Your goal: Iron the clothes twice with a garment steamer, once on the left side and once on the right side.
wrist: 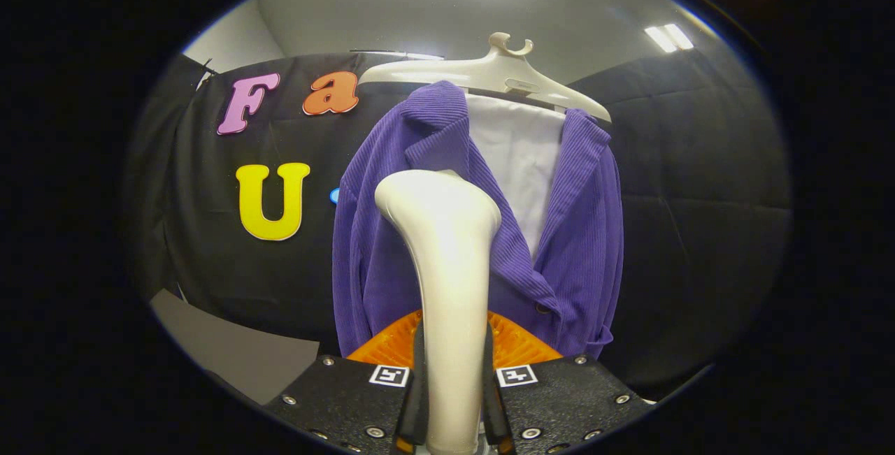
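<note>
A cream-white garment steamer (447,273) stands upright between my fingers, its handle clamped by both of them. My gripper (453,378) is shut on the steamer's handle. The steamer's wide head sits against the left front panel of a purple corduroy jacket (573,245). The jacket hangs open on a cream hanger (489,74), just beyond the fingers. A white lining or shirt (521,161) shows between the jacket's lapels. The steamer hides the lower middle of the jacket.
Black booth cloth (699,231) hangs behind and to both sides of the jacket. A grey panel (231,350) lies low to the left of the fingers. Ceiling lights (668,37) glow above the cloth on the right.
</note>
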Demonstrator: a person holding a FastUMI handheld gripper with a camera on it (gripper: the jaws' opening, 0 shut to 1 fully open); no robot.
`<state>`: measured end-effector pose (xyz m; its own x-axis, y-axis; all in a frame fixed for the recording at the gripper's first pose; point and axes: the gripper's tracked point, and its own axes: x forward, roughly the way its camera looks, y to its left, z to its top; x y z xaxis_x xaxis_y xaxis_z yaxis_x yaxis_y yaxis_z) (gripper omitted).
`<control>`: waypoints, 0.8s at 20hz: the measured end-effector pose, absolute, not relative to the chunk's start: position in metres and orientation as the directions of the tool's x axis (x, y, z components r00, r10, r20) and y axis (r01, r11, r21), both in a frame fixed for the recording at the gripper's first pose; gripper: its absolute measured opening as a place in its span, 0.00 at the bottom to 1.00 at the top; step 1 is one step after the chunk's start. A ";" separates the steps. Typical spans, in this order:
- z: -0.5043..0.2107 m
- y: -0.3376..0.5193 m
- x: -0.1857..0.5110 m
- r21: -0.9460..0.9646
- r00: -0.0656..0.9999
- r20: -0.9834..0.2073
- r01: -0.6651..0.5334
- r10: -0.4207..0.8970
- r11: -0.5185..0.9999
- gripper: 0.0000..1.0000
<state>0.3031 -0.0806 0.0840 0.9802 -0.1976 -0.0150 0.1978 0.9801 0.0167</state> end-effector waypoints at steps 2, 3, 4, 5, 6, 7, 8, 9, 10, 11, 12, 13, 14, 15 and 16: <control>0.074 -0.075 0.305 0.028 0.980 -0.023 0.199 -0.199 0.980 0.31; 0.067 -0.074 0.303 0.030 0.979 -0.029 0.200 -0.200 0.979 0.31; 0.059 -0.073 0.301 0.028 0.979 -0.038 0.202 -0.201 0.979 0.31; 0.051 -0.071 0.298 0.017 0.979 -0.049 0.200 -0.199 0.980 0.31; 0.042 -0.067 0.296 0.005 0.980 -0.061 0.193 -0.192 0.981 0.31; 0.036 -0.064 0.294 -0.002 0.980 -0.071 0.188 -0.187 0.982 0.31; 0.029 -0.061 0.292 -0.006 0.980 -0.084 0.180 -0.180 0.984 0.31; 0.021 -0.057 0.290 -0.009 0.980 -0.099 0.173 -0.173 0.985 0.31; 0.013 -0.054 0.288 -0.014 0.979 -0.111 0.169 -0.170 0.985 0.31; 0.004 -0.052 0.286 -0.022 0.978 -0.124 0.168 -0.169 0.986 0.31; -0.004 -0.051 0.284 -0.026 0.976 -0.137 0.168 -0.170 0.985 0.31; -0.012 -0.049 0.282 -0.026 0.974 -0.150 0.167 -0.169 0.986 0.31; -0.020 -0.048 0.280 -0.025 0.972 -0.164 0.167 -0.169 0.986 0.31; -0.029 -0.047 0.278 -0.026 0.969 -0.177 0.169 -0.171 0.985 0.31; -0.037 -0.047 0.277 -0.028 0.966 -0.191 0.170 -0.172 0.985 0.31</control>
